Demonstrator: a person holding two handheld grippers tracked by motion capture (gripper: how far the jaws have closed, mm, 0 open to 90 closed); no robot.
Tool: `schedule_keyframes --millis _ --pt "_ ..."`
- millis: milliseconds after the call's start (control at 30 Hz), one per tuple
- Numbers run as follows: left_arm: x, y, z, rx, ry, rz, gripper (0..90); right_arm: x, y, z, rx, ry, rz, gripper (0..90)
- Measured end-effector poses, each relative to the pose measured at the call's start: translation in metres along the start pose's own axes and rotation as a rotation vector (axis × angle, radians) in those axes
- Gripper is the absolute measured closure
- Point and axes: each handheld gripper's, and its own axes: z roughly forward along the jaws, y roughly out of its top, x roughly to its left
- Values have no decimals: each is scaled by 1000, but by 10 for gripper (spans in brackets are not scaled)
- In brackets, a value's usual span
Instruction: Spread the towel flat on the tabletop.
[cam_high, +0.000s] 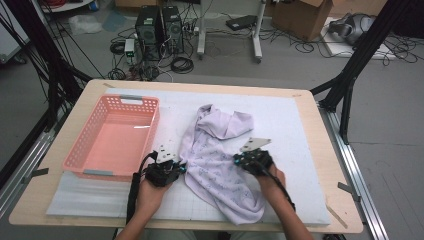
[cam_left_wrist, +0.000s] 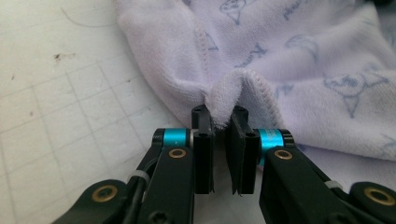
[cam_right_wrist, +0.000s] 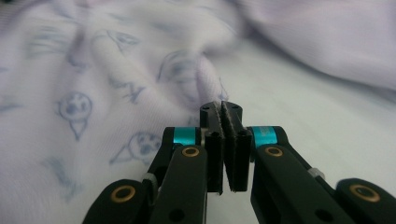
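The shirt (cam_high: 220, 160) lies crumpled right of the basket (cam_high: 114, 140). Left claw (cam_left_wrist: 223, 122) pinches its hem; right claw (cam_right_wrist: 223, 112) is pressed together, apparently on a fold. Lift both evenly, keeping the cloth taut.

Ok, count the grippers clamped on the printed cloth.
2. The left gripper pinches the printed cloth at its left hem; the right gripper is shut on a fold near its right side.

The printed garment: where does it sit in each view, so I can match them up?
High view: the printed garment lies mid-table, right of the pink basket.
Left gripper view: top and right, hem pinched in the left tongs.
Right gripper view: left and top.
Shared landmark: its blue print.
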Motion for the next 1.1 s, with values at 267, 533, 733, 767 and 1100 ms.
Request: schedule_keyframes --millis 267,533,733,767,1100 --pt "-21 45 47 -9 3 75 829 -40 -9 -44 -57 -262 50 878" --pt "-18 64 73 -14 58 57 791 -58 -5 -40 -81 -301 111 855" --pt "-15 48 56 -33 -32 9 429 -64 -24 -45 -146 -212 178 647" --pt "-15 44 50 -46 -47 1 420 -65 -28 -49 -168 -201 188 632" --pt "-39 24 36 36 -114 93 394 -65 -76 -79 -190 -197 234 587"
